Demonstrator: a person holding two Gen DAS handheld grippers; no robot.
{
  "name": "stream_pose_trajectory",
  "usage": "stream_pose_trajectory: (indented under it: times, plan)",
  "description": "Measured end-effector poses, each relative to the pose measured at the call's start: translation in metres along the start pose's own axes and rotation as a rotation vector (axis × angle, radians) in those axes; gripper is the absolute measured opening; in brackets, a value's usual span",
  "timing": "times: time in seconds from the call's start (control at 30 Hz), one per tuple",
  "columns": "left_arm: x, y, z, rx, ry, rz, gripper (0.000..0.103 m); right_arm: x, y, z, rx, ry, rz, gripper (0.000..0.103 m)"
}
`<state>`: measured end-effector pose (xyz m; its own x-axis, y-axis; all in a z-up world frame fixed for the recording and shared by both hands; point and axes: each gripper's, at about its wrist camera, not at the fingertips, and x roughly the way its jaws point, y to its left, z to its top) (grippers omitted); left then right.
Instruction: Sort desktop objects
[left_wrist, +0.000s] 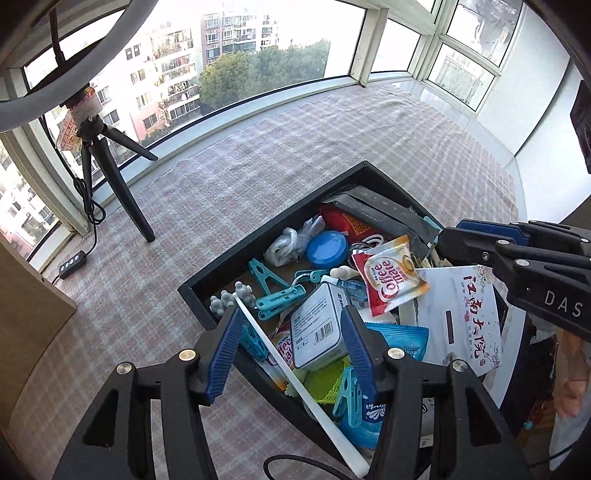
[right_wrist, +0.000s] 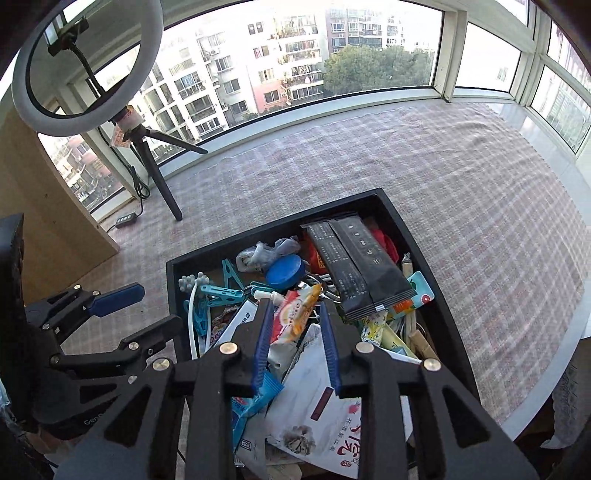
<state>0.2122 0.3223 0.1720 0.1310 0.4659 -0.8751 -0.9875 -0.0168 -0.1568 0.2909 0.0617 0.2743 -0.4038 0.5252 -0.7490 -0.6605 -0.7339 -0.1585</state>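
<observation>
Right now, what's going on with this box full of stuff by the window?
A person holds two hand-held grippers above a black tray crammed with clutter: clothes pegs, a blue lid, black sachets, a Coffee-mate packet, and a white tin. The left gripper and the right gripper both hover open, holding nothing. The tray sits on a checked cloth beside a ring light. Everything appears to be still in the tray.
</observation>
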Motion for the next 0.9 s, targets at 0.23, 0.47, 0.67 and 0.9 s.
stream_pose_trajectory:
  times: [0.23, 0.47, 0.67, 0.9]
  plan:
    - [-0.018, 0.02, -0.021, -0.04, 0.008, 0.053, 0.051, -0.008, 0.024, -0.014, -0.075, -0.004, 0.032, 0.03]
    - [-0.059, 0.051, -0.064, -0.115, -0.027, 0.116, 0.055, -0.026, 0.064, -0.039, -0.14, -0.029, 0.089, 0.036]
    - [-0.094, 0.081, -0.119, -0.181, -0.054, 0.202, 0.058, -0.029, 0.105, -0.076, -0.196, -0.038, 0.139, 0.041]
    - [-0.125, 0.108, -0.195, -0.304, -0.062, 0.26, 0.059, -0.024, 0.152, -0.124, -0.262, -0.034, 0.181, 0.043]
